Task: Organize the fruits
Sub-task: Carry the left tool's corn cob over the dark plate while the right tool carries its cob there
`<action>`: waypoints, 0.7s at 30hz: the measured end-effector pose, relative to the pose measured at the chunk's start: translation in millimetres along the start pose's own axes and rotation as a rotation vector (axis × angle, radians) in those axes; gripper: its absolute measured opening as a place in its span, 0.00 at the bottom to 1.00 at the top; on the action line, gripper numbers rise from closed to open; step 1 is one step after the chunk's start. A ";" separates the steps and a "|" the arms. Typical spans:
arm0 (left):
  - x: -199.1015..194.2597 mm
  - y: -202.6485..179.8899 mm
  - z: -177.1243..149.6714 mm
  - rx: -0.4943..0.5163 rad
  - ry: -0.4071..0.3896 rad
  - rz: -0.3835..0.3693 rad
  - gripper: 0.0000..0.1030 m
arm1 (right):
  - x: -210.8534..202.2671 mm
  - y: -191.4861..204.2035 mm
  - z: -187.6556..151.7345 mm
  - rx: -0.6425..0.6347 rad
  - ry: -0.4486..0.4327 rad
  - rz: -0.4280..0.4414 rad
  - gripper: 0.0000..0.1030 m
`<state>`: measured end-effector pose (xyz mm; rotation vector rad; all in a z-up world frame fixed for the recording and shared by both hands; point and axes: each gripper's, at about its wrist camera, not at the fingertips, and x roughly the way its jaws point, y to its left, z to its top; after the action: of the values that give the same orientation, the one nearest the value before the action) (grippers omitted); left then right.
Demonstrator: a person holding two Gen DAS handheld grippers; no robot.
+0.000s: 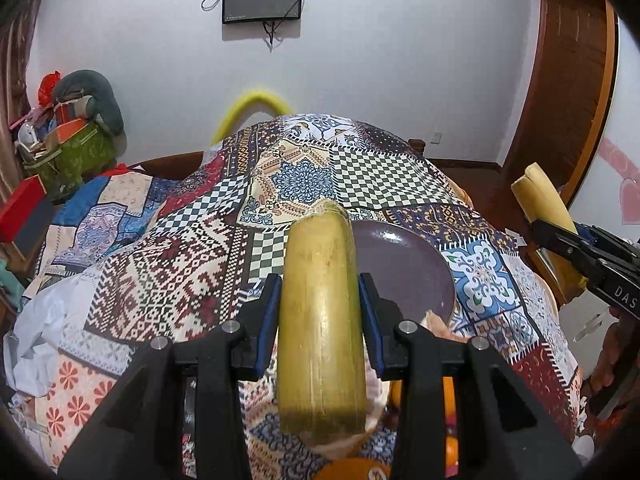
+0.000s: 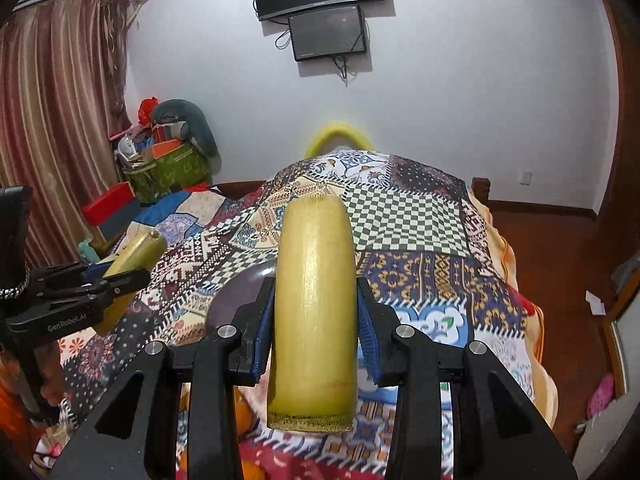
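My left gripper (image 1: 320,284) is shut on a yellow-green sugarcane piece (image 1: 320,320), held above the patchwork cloth. My right gripper (image 2: 316,308) is shut on a second sugarcane piece (image 2: 314,312). A dark purple plate (image 1: 404,264) lies on the cloth just beyond and right of the left gripper; in the right wrist view the plate (image 2: 236,292) shows left of the cane. The right gripper with its cane (image 1: 540,204) shows at the right edge of the left wrist view. The left gripper with its cane (image 2: 136,256) shows at the left of the right wrist view. Oranges (image 1: 448,404) lie below the left gripper.
The patchwork cloth (image 1: 192,280) covers the raised surface. A green box of clutter (image 1: 68,152) and a red box (image 1: 20,208) stand at the far left. Screens (image 2: 324,12) hang on the wall. A wooden door frame (image 1: 568,80) stands at the right.
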<state>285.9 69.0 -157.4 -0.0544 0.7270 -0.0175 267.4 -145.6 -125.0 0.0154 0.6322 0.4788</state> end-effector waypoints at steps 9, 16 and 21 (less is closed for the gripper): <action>41.5 -1.0 13.8 0.008 0.038 -0.024 0.36 | 36.9 -1.0 4.8 0.006 0.034 0.025 0.33; 79.0 -5.4 20.0 0.030 0.107 -0.048 0.36 | 69.1 4.1 5.2 -0.013 0.076 0.028 0.33; 98.4 -12.1 26.6 0.068 0.130 -0.049 0.36 | 90.0 2.7 5.6 -0.040 0.122 0.024 0.33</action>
<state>377.1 54.7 -202.2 -0.0062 0.8544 -0.0935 332.7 -103.4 -170.9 -0.0445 0.7422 0.5178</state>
